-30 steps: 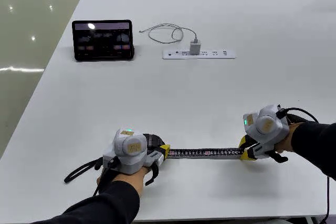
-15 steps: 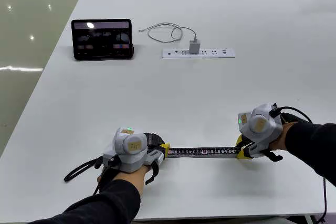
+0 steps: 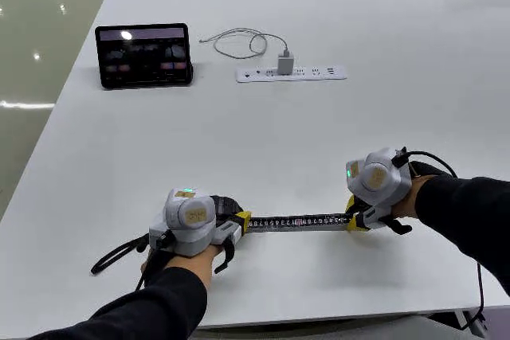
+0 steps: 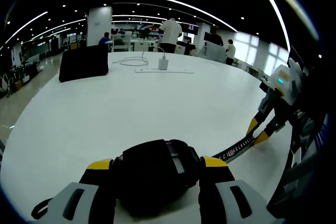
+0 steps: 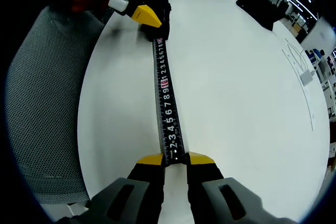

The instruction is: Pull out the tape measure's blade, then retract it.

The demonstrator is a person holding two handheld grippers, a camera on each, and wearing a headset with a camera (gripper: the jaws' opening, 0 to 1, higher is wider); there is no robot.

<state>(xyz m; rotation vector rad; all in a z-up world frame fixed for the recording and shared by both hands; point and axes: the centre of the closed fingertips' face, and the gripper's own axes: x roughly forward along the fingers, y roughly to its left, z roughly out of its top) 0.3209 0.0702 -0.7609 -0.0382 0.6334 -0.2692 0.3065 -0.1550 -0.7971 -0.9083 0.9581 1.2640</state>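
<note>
Left claw (image 3: 236, 222) clenched on black tape-measure case (image 4: 155, 177), right claw (image 5: 176, 159) pinching tip of black numbered blade (image 5: 165, 93); loose pinch risks blade whipping back.

We count two grippers, the left gripper (image 3: 236, 220) and the right gripper (image 3: 351, 221). We count one tape measure (image 4: 155, 174) with one blade (image 5: 167, 103). On the one table (image 3: 279, 141) we count one tablet (image 3: 143, 55), one power strip (image 3: 315, 73), one charger (image 3: 285, 63) and one cable (image 3: 235, 41). Far back in the left gripper view we count at least three people (image 4: 170, 27).
</note>
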